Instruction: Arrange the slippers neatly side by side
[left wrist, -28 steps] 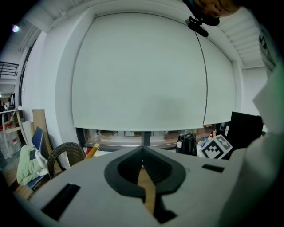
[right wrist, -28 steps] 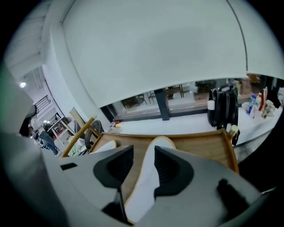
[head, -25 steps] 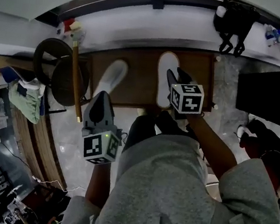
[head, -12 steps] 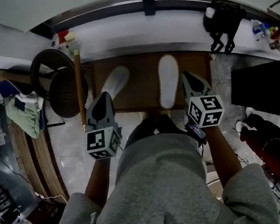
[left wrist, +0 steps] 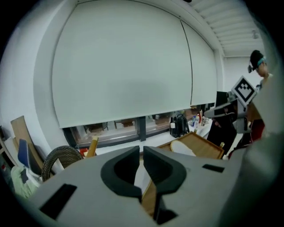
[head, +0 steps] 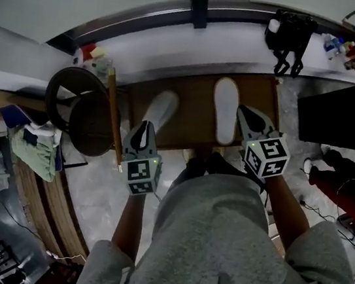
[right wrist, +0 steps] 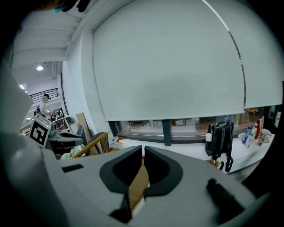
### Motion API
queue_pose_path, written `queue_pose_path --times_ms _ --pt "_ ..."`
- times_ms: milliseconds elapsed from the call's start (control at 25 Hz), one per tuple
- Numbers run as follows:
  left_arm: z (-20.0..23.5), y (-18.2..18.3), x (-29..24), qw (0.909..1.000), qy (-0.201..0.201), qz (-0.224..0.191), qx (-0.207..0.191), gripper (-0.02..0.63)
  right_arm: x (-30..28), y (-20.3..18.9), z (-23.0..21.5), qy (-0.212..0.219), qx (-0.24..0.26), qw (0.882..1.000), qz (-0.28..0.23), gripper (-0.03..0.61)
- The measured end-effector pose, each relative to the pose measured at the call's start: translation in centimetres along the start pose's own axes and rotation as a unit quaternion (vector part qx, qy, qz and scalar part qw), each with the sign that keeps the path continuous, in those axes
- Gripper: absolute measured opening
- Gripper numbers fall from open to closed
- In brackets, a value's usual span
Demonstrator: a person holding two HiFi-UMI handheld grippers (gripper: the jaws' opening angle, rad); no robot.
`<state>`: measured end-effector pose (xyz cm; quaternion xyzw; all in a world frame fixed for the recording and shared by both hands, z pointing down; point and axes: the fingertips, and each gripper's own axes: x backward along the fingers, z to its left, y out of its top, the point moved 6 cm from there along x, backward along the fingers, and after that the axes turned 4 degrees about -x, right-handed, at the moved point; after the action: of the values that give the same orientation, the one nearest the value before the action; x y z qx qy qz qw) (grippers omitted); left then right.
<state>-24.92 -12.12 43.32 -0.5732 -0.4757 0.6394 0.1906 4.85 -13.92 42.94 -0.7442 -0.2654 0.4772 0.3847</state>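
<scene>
Blind point(left wrist: 124, 62): a wide pale panel that fills the wall far ahead of both pairs of jaws.
Grey top point(head: 215, 243): the person's upper body, behind both grippers.
Brown board point(head: 193, 104): lies flat on the floor under and ahead of both jaw tips and bears both slippers. A strip of it shows through the slit of the right jaws.
Woven stool point(head: 80, 107): round and dark, well to the left of the left jaws.
Wooden stick point(head: 114, 115): leans between the stool and the left jaws, near their left side.
Right slipper point(head: 224, 108): white, lengthwise on the board, just to the left of the right jaw tips and apart from the left slipper.
Left slipper point(head: 163, 106): white, tilted on the board, its near end right at the left jaw tips; contact cannot be told.
Left gripper point(head: 144, 128): jaws closed together, nothing between them.
Right gripper point(head: 245, 112): jaws have just been closing and now stand almost together, with nothing between them.
Black bag point(head: 290, 30): on the white ledge, far ahead and slightly right of the right jaws.
</scene>
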Motion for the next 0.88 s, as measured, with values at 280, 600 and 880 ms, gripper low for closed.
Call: queue_pose_path --times_ms 280,600,880 --pt "0.0 -2.4 -2.3 0.9971 -0.035 0.025 -0.063 0.021 0.0 0.2 0.5 -0.023 -0.008 1.000 -0.014 0.035" --pt "0.2 -5.4 -4.5 0.9928 -0.068 0.058 -0.080 0.153 0.8 -0.6 1.4 -0.049 -0.014 0.999 -0.014 0.035" --pt "0.9 -9.0 -6.6 0.9878 -0.080 0.093 -0.095 0.172 1.1 -1.9 3.0 -0.061 -0.012 0.998 -0.001 0.035"
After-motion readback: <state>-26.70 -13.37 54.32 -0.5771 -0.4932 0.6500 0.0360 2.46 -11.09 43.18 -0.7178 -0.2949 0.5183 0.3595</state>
